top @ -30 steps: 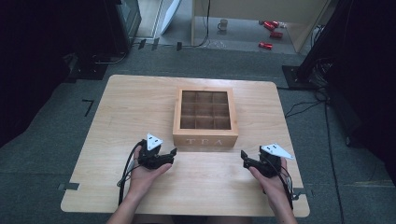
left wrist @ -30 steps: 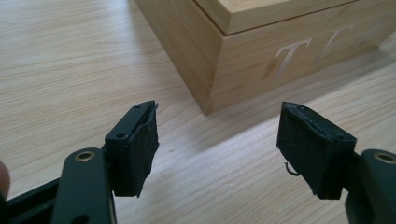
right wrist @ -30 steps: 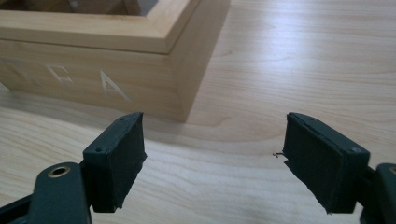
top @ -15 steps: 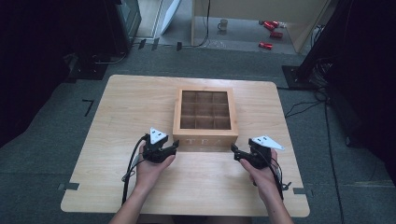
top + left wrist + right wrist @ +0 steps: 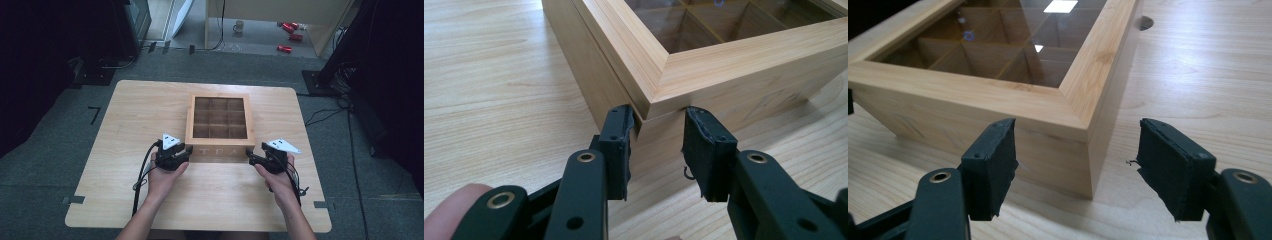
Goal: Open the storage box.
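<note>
Tea box [image 5: 220, 122] corners sit between parted jaws: left gripper [image 5: 656, 150] narrowly straddles its near-left corner, right gripper [image 5: 1078, 167] widely brackets the near-right, probably readying a lift of the box, mid-table [image 5: 125, 130].

The pale wooden table [image 5: 150, 110] stands on grey carpet [image 5: 50, 165], with a small strip of dark tape at its near left corner [image 5: 73, 200] and another at its near right corner [image 5: 320, 204]. An L-shaped black mark [image 5: 94, 114] sits on the carpet just off the table's left edge. Beyond the far edge, a mug [image 5: 239, 26] stands on the lighter floor beside several red cans [image 5: 285, 48] lying under a light wooden piece of furniture [image 5: 280, 10]. A dark cabinet [image 5: 135, 20] stands off the far left corner. Off the right edge, thin black cables [image 5: 325, 114] trail across the carpet toward a black stand base [image 5: 315, 80].
</note>
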